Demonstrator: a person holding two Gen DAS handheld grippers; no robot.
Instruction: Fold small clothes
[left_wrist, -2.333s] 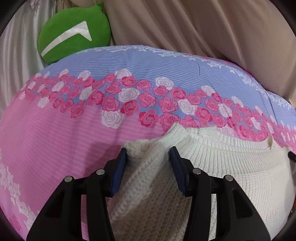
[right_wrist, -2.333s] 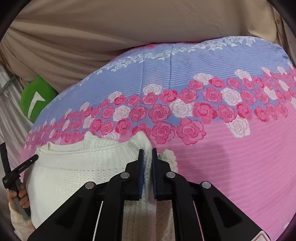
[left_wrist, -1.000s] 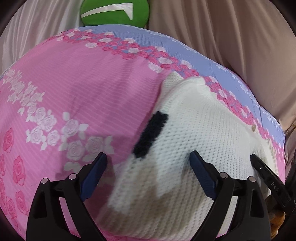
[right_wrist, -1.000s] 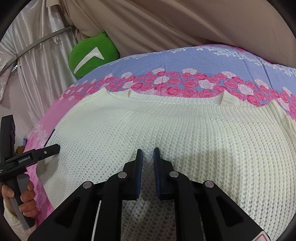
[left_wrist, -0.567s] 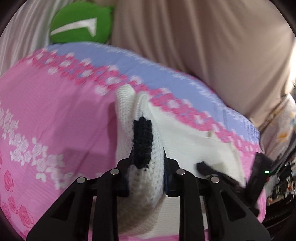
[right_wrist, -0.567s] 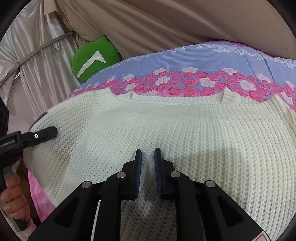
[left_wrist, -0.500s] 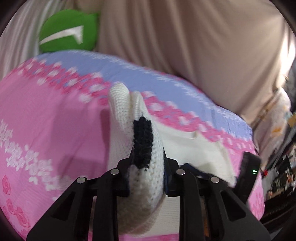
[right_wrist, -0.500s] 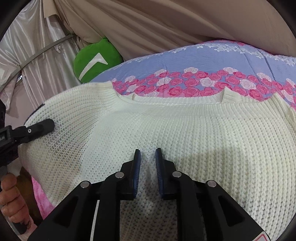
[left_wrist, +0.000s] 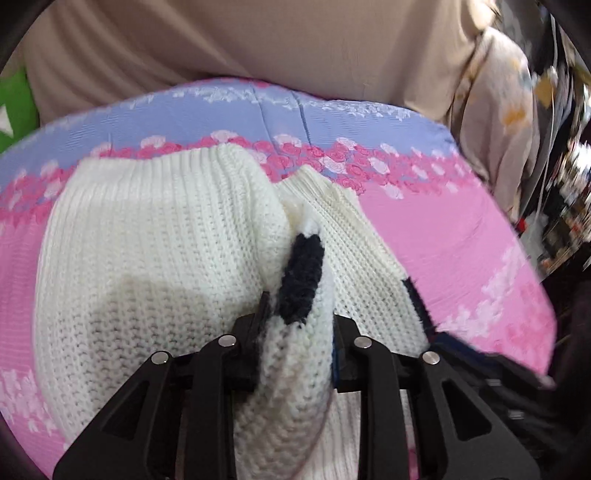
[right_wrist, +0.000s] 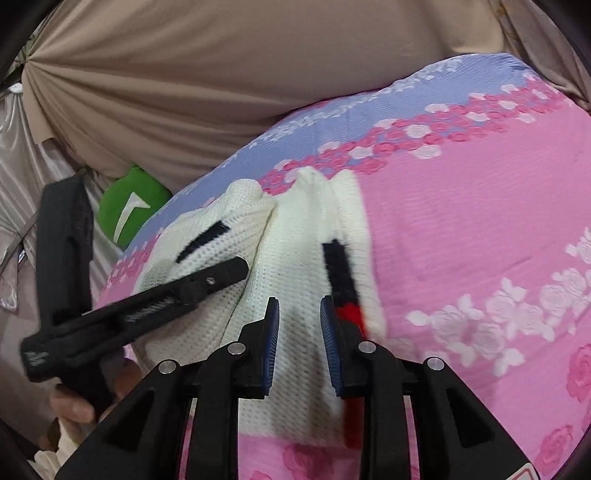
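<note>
On the bed, over a pink and lilac rose-print bedspread (left_wrist: 461, 236), lies a cream knit sweater (left_wrist: 155, 258) with chunky ribbed edges and short dark navy knitted bars on it; a small red patch shows beside one bar in the right wrist view. Sweater (right_wrist: 295, 240) is now doubled over: its one side stands up as a thick fold across the middle of the garment, where a second ago it lay spread flat and wide over the bedspread. Left gripper (left_wrist: 295, 328) is clamped on that raised fold, the bunched knit with a navy bar filling the gap between its fingers (left_wrist: 258, 325); jaws are easing apart, though the cloth is still pinched. A second ago this gripper stood wide open over flat fabric. Right gripper (right_wrist: 299, 332) has its blue-padded fingers (right_wrist: 271, 332) parted with cream knit lying between and below them; the pads do not appear to press on it, and the jaws are opening, where earlier they were almost closed. Seen from the right wrist, the left gripper (right_wrist: 221, 273) reaches in from the left, tip on the fold, carried by a hand (right_wrist: 74, 402). Green cushion (right_wrist: 129, 210) sits at the bed's far edge against beige drapery (right_wrist: 221, 74). No containers in view.
</note>
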